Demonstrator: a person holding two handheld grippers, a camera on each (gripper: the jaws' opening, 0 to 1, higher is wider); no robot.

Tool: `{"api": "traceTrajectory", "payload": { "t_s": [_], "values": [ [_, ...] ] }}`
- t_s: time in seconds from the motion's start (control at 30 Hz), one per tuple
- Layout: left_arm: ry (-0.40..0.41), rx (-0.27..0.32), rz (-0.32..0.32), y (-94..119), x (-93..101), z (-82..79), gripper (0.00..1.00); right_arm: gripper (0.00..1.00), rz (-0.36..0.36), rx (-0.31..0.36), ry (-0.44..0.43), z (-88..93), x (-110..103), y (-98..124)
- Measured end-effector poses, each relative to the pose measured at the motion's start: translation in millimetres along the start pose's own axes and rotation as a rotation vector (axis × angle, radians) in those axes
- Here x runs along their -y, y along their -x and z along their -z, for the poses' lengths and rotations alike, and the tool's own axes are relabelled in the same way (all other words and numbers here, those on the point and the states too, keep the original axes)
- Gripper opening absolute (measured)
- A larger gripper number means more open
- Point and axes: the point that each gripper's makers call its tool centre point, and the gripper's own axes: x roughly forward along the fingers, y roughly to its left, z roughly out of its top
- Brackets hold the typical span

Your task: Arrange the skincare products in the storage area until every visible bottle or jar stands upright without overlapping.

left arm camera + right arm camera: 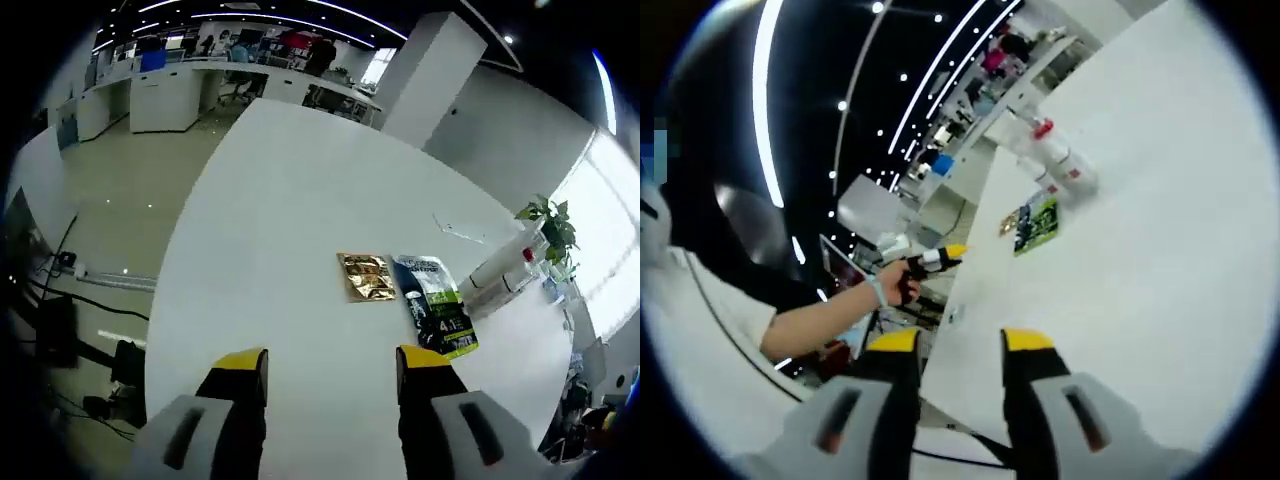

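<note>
Two tools, both with jaws parted and gripping nothing. At the bottom of the left gripper view my left tool (332,372) hovers over the white table (290,200). Just above it lie a gold sachet (365,277) and a dark green packet (437,305), side by side. Toppled white bottles (505,268) lie at right. In the right gripper view my right tool (960,345) sits bottom centre; the bottles (1055,155) lie upper centre.
</note>
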Motion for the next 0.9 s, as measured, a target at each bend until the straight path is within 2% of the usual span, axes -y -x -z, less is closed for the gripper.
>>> {"api": "traceTrajectory", "payload": {
  "t_s": [0.03, 0.07, 0.1, 0.3, 0.43, 0.63, 0.8, 0.83, 0.87, 0.9],
  "values": [
    [-0.026, -0.009, -0.04, 11, -12.4, 11.2, 0.57, 0.3, -0.014, -0.011, 0.011, 2.1, -4, -3],
    [-0.034, -0.01, -0.052, 13, -15.9, 13.6, 0.58, 0.3, -0.022, -0.017, 0.015, 3.7, -6, -5],
    [-0.055, -0.014, -0.095, 23, -28.3, 25.8, 0.58, 0.3, -0.031, -0.027, 0.018, 6.3, -8, -6],
    [-0.032, -0.033, -0.131, 45, -44.0, 65.9, 0.6, 0.3, -0.052, -0.058, 0.032, 16.6, -12, -8],
    [-0.056, -0.049, -0.156, 50, -45.2, 92.5, 0.55, 0.3, -0.052, -0.037, 0.017, 12.4, -11, -6],
    [-0.03, -0.053, -0.225, 49, -50.9, 112.0, 0.56, 0.3, -0.056, -0.032, 0.032, 13.6, -14, -3],
    [-0.046, -0.064, -0.285, 43, -52.4, 124.3, 0.56, 0.3, -0.059, -0.007, 0.018, 14.2, -15, 0],
    [-0.069, -0.06, -0.304, 42, -52.6, 125.3, 0.56, 0.3, -0.06, 0.004, 0.011, 12.8, -15, 1],
    [-0.105, -0.035, -0.308, 41, -54.7, 119.3, 0.55, 0.3, -0.061, 0.006, 0.009, 12.5, -15, 1],
    [-0.086, -0.032, -0.302, 40, -51.9, 121.1, 0.55, 0.3, -0.062, 0.011, 0.008, 11.7, -15, 2]
  ]
}}
